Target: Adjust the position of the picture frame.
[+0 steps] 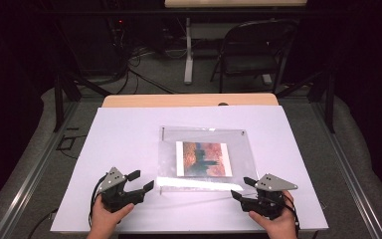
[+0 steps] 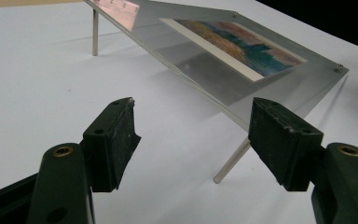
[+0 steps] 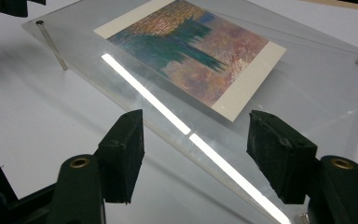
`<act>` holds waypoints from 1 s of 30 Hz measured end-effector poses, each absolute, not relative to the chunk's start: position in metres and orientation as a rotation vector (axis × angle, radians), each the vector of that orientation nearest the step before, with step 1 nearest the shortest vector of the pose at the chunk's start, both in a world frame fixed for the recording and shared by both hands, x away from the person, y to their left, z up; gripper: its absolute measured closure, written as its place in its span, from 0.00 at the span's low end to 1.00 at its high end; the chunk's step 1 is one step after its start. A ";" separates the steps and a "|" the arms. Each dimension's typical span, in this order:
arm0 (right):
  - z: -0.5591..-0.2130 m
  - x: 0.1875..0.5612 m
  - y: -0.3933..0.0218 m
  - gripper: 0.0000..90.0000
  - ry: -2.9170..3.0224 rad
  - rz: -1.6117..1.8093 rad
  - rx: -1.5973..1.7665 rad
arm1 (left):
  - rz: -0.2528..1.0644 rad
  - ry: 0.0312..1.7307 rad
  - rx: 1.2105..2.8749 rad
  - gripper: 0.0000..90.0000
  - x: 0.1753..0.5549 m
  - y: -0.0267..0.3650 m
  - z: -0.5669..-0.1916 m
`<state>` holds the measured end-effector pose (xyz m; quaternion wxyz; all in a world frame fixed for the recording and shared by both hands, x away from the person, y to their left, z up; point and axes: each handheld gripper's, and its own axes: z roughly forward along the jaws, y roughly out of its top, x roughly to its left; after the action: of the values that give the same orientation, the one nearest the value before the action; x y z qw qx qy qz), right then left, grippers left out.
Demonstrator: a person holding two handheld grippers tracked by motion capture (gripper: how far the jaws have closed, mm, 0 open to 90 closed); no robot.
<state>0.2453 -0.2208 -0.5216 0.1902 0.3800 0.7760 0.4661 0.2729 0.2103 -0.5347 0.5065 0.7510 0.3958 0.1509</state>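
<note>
Clear acrylic frame (image 1: 205, 144) on thin metal legs holds a painted print (image 1: 202, 159) above the white worktop (image 1: 124, 134); left hand-held gripper (image 1: 140, 181) and right hand-held gripper (image 1: 242, 188) gape empty at its near corners.

table lit bright | surroundings dark | glare streak on acrylic | slightly soft

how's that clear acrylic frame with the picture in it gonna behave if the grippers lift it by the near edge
The clear acrylic frame looks like a flat rigid panel, so it should probably stay stiff rather than sag. Its glossy surface, showing a bright glare streak in the right gripper view, may be slippery between the pads. It stands on thin metal legs, so a push could tip or skid it.
</note>
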 end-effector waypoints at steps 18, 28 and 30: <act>-0.521 0.241 -0.221 0.46 2.175 1.348 1.063 | 0.318 0.904 1.867 0.39 0.271 0.205 -0.534; -0.522 0.244 -0.224 0.47 2.182 1.371 1.093 | 0.320 0.882 1.916 0.48 0.263 0.208 -0.533; -0.522 0.244 -0.224 0.47 2.185 1.378 1.099 | 0.318 0.878 1.925 0.50 0.262 0.208 -0.533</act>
<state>0.2441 -0.2239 -0.5218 0.1665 0.3860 0.7675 0.4840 0.2617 0.2075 -0.5331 0.4804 0.7892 0.3599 0.1303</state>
